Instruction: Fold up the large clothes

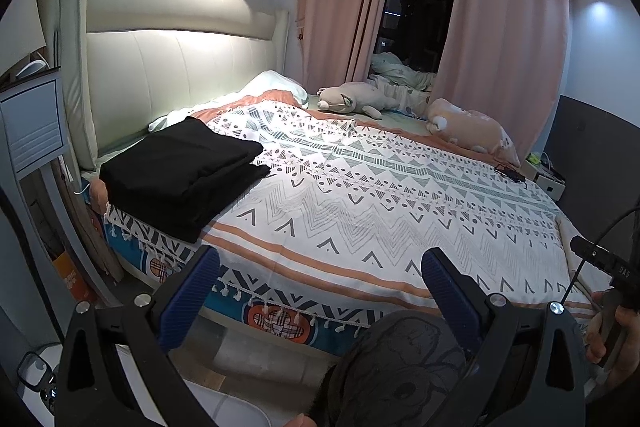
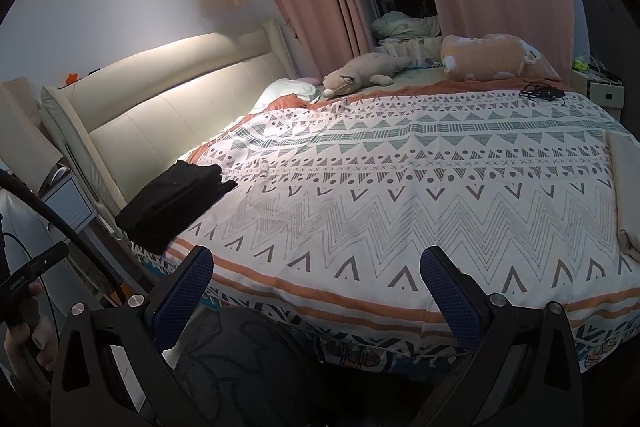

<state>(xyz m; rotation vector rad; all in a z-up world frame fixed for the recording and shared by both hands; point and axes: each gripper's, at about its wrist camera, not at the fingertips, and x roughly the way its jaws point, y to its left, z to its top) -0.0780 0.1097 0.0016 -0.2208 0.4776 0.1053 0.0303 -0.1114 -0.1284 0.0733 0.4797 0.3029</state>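
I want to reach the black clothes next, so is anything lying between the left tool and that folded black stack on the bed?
Nothing visible does. The left tool hangs open off the bed's near edge, and only bare patterned bedspread lies between it and the folded black clothes by the headboard.

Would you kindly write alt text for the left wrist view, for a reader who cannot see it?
An open left gripper hovers at the near edge of a bed covered by a patterned blanket, holding nothing. Folded black clothes lie stacked on the left corner near the headboard; two plush toys rest at the far side.

Both wrist views across shared bed [image 1: 360, 195]
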